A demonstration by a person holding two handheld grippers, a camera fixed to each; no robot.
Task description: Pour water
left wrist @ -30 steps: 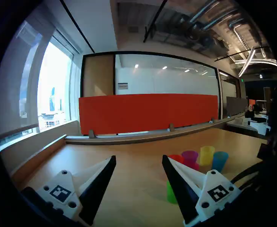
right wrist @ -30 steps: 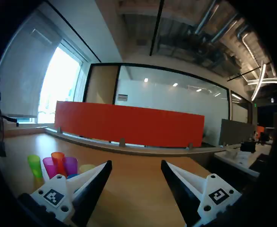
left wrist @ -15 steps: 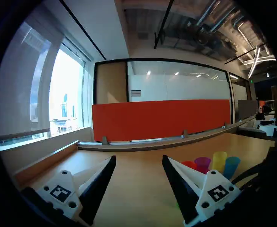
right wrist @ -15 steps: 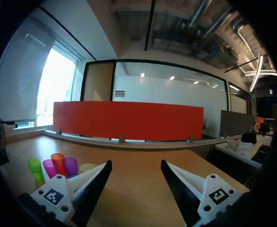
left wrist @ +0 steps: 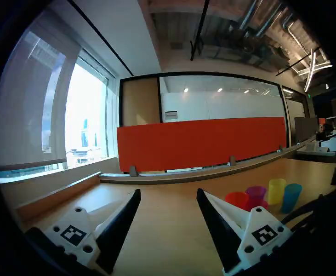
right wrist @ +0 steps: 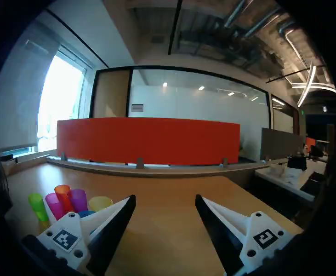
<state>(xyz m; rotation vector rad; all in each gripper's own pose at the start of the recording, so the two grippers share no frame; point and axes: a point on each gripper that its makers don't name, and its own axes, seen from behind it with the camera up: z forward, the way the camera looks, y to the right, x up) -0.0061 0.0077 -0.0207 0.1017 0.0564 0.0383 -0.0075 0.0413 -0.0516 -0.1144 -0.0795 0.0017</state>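
The left gripper (left wrist: 168,191) hangs low over the wooden table (left wrist: 168,244). Its fingers (left wrist: 119,221) are spread wide, with nothing between them. In the left gripper view, a cluster of plastic cups (left wrist: 264,195) stands on the table to the right of the fingers, beyond their tips and outside the gap. An orange-red cup (left wrist: 236,200) sits partly behind the right-hand finger. Farther right come a purple cup (left wrist: 256,192), a yellow cup (left wrist: 276,191) and a blue cup (left wrist: 292,197), packed close together.

The right gripper (right wrist: 165,197) is likewise released, its fingers (right wrist: 216,227) parted over bare tabletop and gripping nothing. In the right gripper view the cups lie to the left of the fingers, again outside the gap. A green cup (right wrist: 38,206) stands outermost, slightly apart from the others. Next to it is a magenta cup (right wrist: 54,205), with the orange-red and purple cups just behind. The yellow cup is just beside the left-hand finger, and the blue cup is mostly hidden behind that finger.

All the cups are small, tapered, translucent tumblers, upright with open tops. I cannot tell whether any of them holds water. An orange partition (left wrist: 200,142) runs along the far edge of the table, and a bright window (left wrist: 87,133) is off to the left.
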